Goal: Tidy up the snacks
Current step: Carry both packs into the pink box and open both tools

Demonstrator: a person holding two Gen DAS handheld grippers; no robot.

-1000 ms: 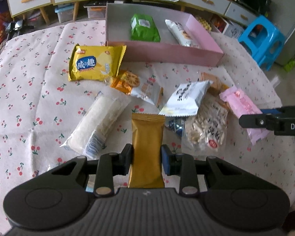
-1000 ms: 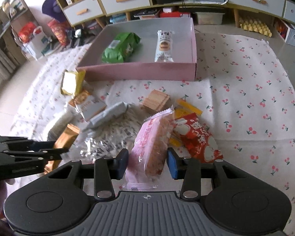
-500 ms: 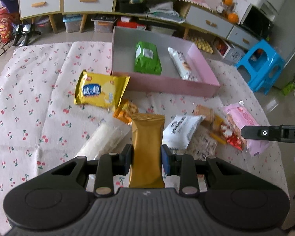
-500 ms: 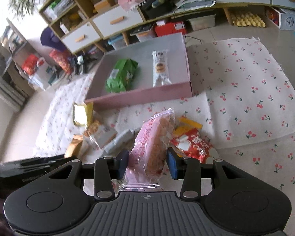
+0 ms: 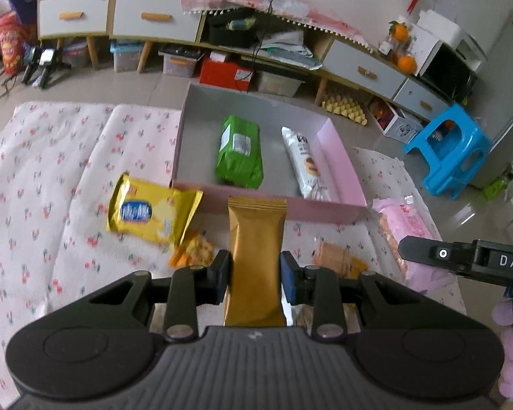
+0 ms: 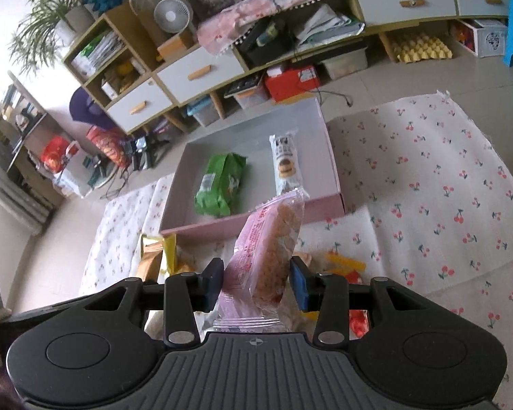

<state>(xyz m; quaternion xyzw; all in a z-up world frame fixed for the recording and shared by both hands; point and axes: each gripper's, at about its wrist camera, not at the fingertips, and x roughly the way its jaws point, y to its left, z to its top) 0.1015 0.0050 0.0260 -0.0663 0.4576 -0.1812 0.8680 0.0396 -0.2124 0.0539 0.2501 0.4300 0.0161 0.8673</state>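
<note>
My left gripper [image 5: 254,275] is shut on a gold snack packet [image 5: 255,239], held upright above the cherry-print cloth [image 5: 51,184]. A pink packet of crackers [image 6: 268,249] stands clamped in my right gripper [image 6: 256,282], which is shut on it. Ahead lies the pink box [image 5: 277,205] [image 6: 256,220] with a green bag [image 5: 239,152] [image 6: 220,184] and a white cake packet [image 5: 306,164] [image 6: 285,164] inside. From the left wrist view, the right gripper [image 5: 407,247] reaches in at the right edge with the pink packet [image 5: 403,229].
A yellow biscuit bag [image 5: 147,212], an orange cracker pack [image 5: 195,253] and other snacks [image 5: 338,259] lie on the cloth before the box. Low cabinets [image 5: 147,20] and storage bins stand behind. A blue stool [image 5: 451,147] is at the right.
Both grippers have risen with their packets and drawn closer to the pink box, so the loose snacks on the cloth have dropped lower in view and the room behind shows more.
</note>
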